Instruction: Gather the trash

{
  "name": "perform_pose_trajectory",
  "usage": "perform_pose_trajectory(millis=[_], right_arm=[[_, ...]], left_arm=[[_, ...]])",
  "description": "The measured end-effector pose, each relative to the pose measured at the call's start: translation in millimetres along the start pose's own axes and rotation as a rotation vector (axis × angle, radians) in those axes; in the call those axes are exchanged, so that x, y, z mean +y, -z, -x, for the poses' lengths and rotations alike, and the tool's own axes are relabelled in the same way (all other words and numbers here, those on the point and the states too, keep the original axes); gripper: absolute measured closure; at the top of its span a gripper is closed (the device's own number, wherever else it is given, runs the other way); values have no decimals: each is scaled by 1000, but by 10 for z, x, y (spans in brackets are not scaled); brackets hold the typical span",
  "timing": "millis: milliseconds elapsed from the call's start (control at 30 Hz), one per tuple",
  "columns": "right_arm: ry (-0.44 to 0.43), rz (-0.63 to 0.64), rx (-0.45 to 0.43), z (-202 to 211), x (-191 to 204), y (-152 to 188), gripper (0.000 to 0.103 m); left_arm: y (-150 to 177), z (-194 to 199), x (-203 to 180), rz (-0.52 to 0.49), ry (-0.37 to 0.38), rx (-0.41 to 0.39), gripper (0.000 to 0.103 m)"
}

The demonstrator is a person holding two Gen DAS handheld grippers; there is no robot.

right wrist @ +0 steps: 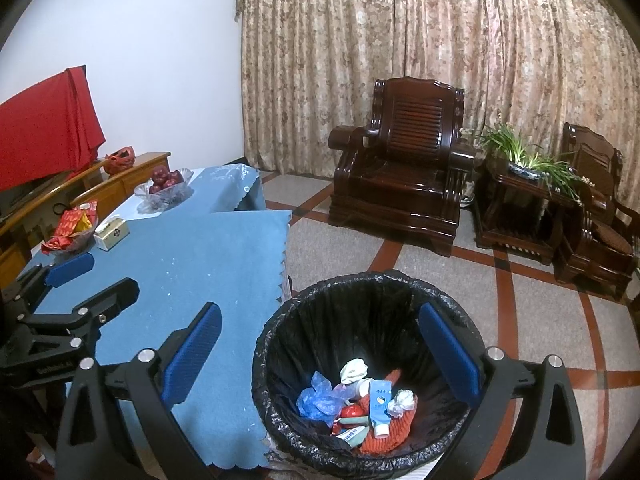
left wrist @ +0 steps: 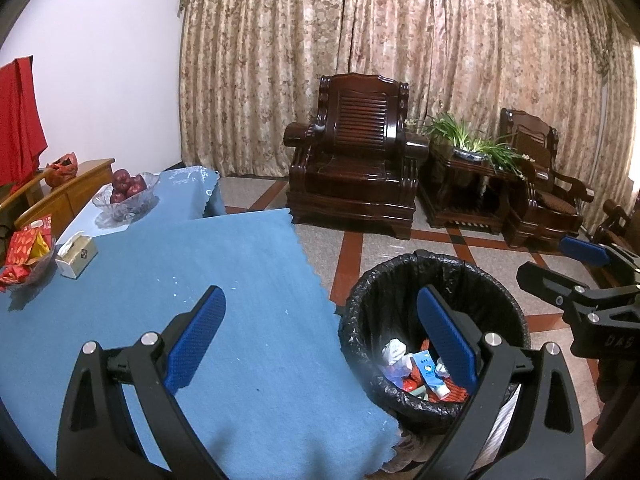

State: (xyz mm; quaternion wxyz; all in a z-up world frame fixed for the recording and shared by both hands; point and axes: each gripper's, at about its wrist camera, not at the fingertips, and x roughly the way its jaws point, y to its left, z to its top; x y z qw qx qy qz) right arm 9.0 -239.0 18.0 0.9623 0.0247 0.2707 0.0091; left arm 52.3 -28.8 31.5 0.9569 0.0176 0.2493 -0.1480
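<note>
A round bin with a black liner stands on the floor by the table's right edge. It holds a pile of trash: crumpled tissue, a blue bag, a white and blue tube, red wrappers. My left gripper is open and empty, straddling the table edge and the bin. My right gripper is open and empty above the bin. The right gripper shows at the right edge of the left wrist view; the left one shows at the left of the right wrist view.
The table has a blue cloth. On its far left stand a tissue box, a dish of red packets and a glass bowl of apples. Dark wooden armchairs stand beyond.
</note>
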Motion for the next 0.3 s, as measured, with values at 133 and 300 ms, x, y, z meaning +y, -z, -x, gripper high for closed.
perform_pose_trajectory(millis=[133, 300], right_arm=[[0, 0, 0, 0, -3, -5, 6], [0, 0, 1, 0, 0, -8, 6]], left_arm=[[39, -2, 5, -1, -1, 4, 9], [58, -9, 9, -1, -1, 5, 9]])
